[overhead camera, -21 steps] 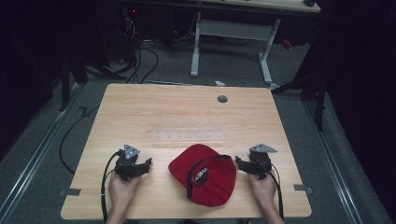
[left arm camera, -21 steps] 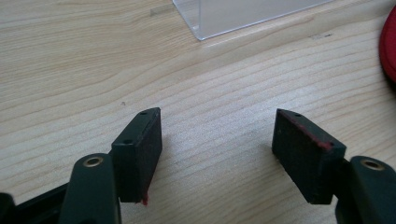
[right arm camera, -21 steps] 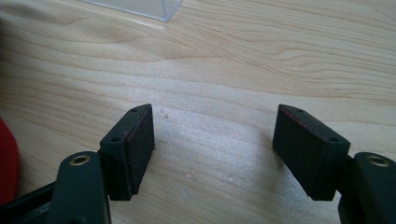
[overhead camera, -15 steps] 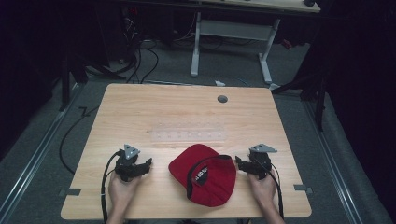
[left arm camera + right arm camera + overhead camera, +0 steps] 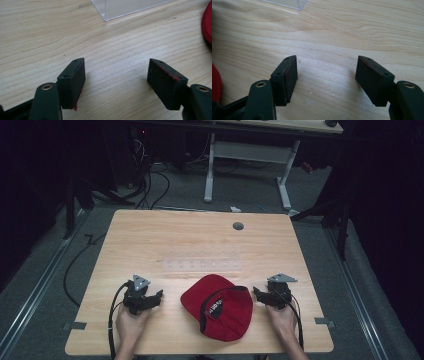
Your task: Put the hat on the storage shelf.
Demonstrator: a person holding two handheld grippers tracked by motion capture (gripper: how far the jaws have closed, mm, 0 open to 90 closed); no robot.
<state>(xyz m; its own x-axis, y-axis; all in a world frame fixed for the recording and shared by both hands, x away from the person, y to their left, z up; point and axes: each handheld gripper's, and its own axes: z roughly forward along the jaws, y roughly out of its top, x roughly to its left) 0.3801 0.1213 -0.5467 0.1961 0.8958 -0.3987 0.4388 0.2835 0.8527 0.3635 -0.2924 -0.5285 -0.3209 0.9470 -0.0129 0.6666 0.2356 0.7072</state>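
Note:
A red cap [image 5: 220,307] with a black inner band lies upside down on the wooden table [image 5: 200,240], near the front edge between my two grippers. My left gripper [image 5: 157,295] rests on the table left of the cap, its jaws open and empty, pointing toward it. In the left gripper view the open jaws [image 5: 116,72] stand over bare wood, with the cap's red edge [image 5: 208,22] at far right. My right gripper [image 5: 256,294] sits just right of the cap, also open and empty. The right gripper view has its jaws [image 5: 327,70] over bare wood and a red sliver of the cap [image 5: 215,82] at left.
A clear plastic strip [image 5: 202,266] lies flat across the table's middle, just beyond the cap; its corner shows in the left gripper view [image 5: 125,7] and the right gripper view [image 5: 284,3]. A grey cable hole [image 5: 238,226] sits near the far edge. Cables trail from both grippers.

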